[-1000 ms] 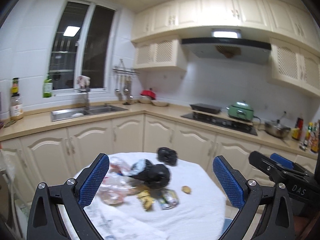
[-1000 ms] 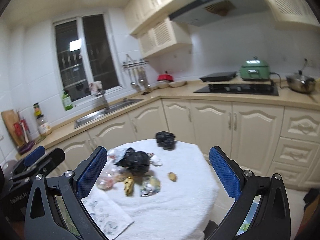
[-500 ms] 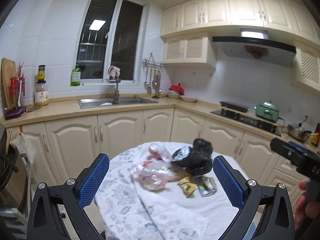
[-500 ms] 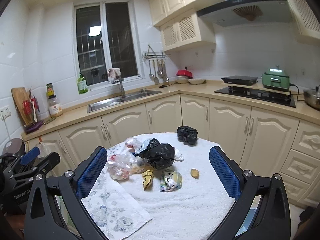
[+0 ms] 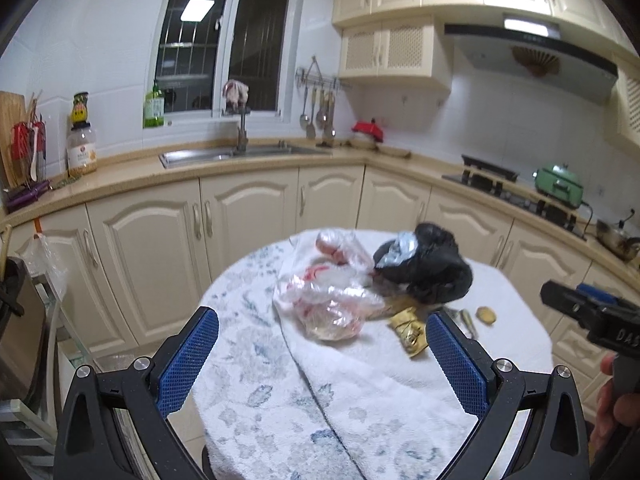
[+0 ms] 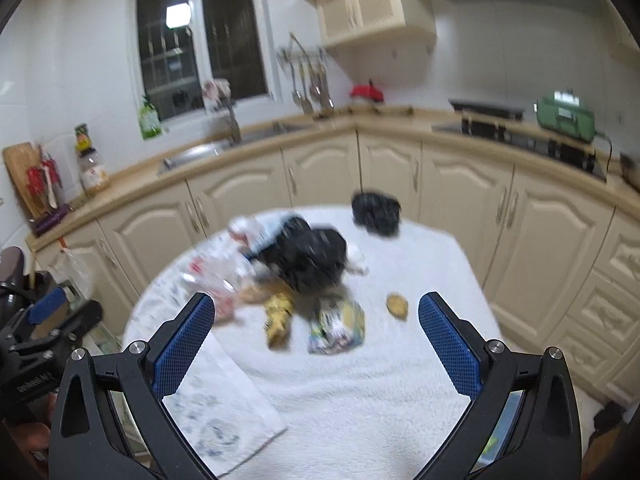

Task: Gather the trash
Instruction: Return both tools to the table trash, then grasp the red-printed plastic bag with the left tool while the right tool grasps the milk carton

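- on the round table (image 5: pixel 400 400), under a white towel, the trash lies heaped near the far middle: a clear bag (image 5: pixel 328 304), a black bag (image 5: pixel 432 272), a yellow wrapper (image 5: pixel 410 330), a foil packet (image 6: pixel 338 326) and a small brown lump (image 6: pixel 397 305).
- a second black bundle (image 6: pixel 376 214) sits apart at the far edge.
- left gripper (image 5: pixel 322 350) and right gripper (image 6: pixel 316 340) both hang spread wide and empty, short of the heap.
- the clear bag looks light, limp and slippery; a pinch on a bunched fold should hold better than one on a flat face.
- the wrappers look thin and flat, so an edge that curls up is the likely place to grip.
- the black bag is soft; its gathered top seems best.
- the right view is blurred, so fine detail is unsure.
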A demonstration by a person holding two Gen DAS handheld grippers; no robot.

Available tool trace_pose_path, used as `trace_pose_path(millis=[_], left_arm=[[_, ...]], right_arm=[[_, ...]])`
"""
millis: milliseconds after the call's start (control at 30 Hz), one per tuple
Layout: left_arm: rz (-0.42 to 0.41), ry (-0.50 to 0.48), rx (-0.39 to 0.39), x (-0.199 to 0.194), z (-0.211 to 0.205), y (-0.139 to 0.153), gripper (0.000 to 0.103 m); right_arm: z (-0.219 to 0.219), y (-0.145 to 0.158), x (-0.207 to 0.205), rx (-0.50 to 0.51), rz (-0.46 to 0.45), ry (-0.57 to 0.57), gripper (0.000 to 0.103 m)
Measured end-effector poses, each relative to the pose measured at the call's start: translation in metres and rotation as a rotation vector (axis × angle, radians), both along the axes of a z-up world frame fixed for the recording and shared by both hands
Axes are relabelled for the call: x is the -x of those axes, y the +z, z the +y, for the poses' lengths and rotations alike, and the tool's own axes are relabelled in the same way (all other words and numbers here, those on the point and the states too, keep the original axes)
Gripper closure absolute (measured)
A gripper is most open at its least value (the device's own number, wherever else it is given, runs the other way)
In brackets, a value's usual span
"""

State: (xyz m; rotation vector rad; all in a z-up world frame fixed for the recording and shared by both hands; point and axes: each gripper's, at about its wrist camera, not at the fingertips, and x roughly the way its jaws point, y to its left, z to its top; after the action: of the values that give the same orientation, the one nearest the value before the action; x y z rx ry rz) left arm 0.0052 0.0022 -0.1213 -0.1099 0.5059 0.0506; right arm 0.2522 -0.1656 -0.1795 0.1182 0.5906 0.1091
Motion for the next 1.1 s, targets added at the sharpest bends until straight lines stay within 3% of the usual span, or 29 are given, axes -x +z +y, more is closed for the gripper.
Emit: trace_pose_path(millis=[367,867,967,1033,1067,1100], left_arm=[[0.105,-0.013,-0.044,-0.114,-0.003,-0.03,0.001],[0.267,0.0,-0.102,-0.289,0.0,-0.074,0.001],[0.321,-0.02,-0.065,-0.326,0.003,-0.083,0.001],[0.325,-0.043,-0.019,-0.345,0.009,-0.083,0.005],[0.32,-0.057,0.005,-0.354,0.013,-0.083,0.017],[0.323,-0.06,0.018,-0.361,0.019,-0.083,0.032]], right_arm=[[-0.012,-0.078,-0.064,0.035,0.196,-0.005,0.003],[0.0,-0.116,-0.126,0.035,0.309,0.042,0.015],[0.006,-0.117,-0.135,0.062,0.315,0.052,0.019],[0.007,-0.117,-0.136,0.075,0.312,0.049,0.025],[0.007,-0.117,-0.136,0.074,0.308,0.053,0.034],[0.007,-0.116,-0.135,0.073,0.306,0.056,0.034]])
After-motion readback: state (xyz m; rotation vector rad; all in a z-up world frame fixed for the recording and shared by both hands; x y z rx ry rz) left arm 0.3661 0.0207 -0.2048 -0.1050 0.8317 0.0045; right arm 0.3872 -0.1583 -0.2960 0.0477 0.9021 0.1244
